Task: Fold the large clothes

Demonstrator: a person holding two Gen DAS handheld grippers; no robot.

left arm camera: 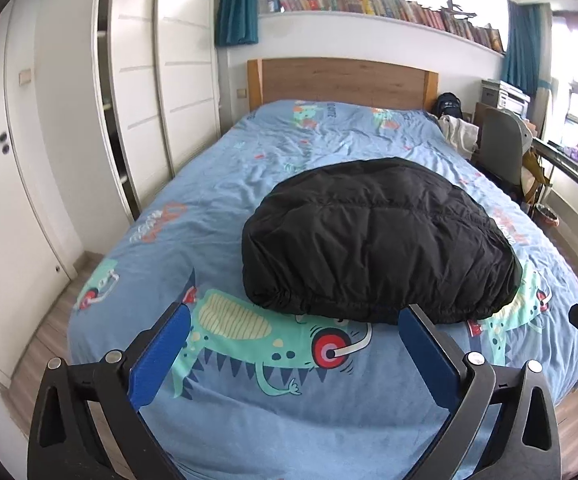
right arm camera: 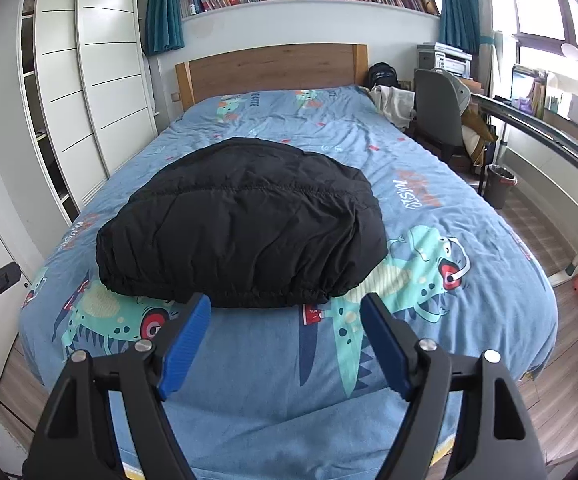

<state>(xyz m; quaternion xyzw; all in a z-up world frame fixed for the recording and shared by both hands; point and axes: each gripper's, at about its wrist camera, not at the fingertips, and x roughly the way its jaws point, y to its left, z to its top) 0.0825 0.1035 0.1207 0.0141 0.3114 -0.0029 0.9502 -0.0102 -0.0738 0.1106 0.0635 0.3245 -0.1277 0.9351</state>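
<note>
- The left gripper [left arm camera: 293, 322] and the right gripper [right arm camera: 285, 312] stand wide open and empty, just before the jacket's hem.
- The black jacket [left arm camera: 377, 248] lies folded into a compact bundle on the bed [left arm camera: 249, 420]; the folding seems finished.

A bed [left arm camera: 249, 420] with a blue dinosaur-print cover carries a folded black padded jacket [left arm camera: 377, 248].

bare blue dinosaur-print bed cover [right arm camera: 249, 380] lies open ahead; the folded black puffy jacket [right arm camera: 241, 236] blocks the bed's middle.
</note>
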